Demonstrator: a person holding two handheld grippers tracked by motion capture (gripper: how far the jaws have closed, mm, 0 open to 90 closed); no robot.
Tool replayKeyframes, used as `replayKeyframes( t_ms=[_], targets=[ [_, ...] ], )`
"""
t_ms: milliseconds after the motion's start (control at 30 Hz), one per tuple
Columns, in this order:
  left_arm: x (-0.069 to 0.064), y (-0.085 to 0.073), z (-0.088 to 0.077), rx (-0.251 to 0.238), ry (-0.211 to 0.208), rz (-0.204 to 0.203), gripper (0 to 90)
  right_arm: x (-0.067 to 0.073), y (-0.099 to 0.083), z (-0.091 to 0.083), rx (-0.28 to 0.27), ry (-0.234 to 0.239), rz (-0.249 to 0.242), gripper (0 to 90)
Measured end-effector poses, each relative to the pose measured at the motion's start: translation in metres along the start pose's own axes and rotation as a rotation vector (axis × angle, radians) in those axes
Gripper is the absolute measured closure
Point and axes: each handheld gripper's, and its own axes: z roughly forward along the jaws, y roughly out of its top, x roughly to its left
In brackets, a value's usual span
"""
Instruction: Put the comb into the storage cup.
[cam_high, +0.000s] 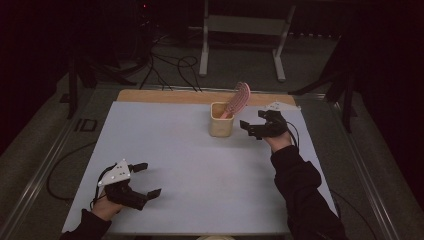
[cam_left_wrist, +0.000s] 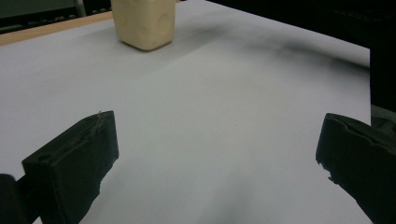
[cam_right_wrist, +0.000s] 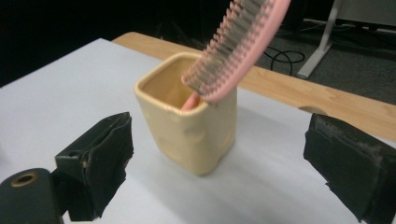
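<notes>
Two grippers here, both with jaws spread wide and nothing in them. Our right gripper (cam_high: 254, 124) sits near the far right part of the table (cam_high: 165, 145), just beside the cup (cam_high: 221, 120) but not touching it. From the right gripper view the cup stands upright between the two jaws and a bit beyond their tips, with clear white surface on both sides of it.

The cup is a pale yellow, squarish thing with rounded corners, standing close to the far edge, a little right of the middle. A pink brush (cam_high: 238, 99) stands in it handle down, leaning so the bristled head tips out over the rim toward the far right. In the right gripper view the brush (cam_right_wrist: 236, 46) has its bristles facing down and left, and the handle drops into the cup (cam_right_wrist: 187, 126) along its near wall.

Our left gripper (cam_high: 146, 179) is at the near left corner, low over the table, well apart from the cup. The left gripper view has the cup (cam_left_wrist: 144, 23) far off past the jaws, near the wooden strip along the far edge.
</notes>
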Motion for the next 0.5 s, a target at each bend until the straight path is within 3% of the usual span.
replayKeyframes(
  t_ms=[500],
  targets=[
    [0.000,0.000,-0.001,0.000,-0.001,0.004,0.0,0.009,-0.030,-0.018,0.014,0.025,-0.011,8.1]
  ],
)
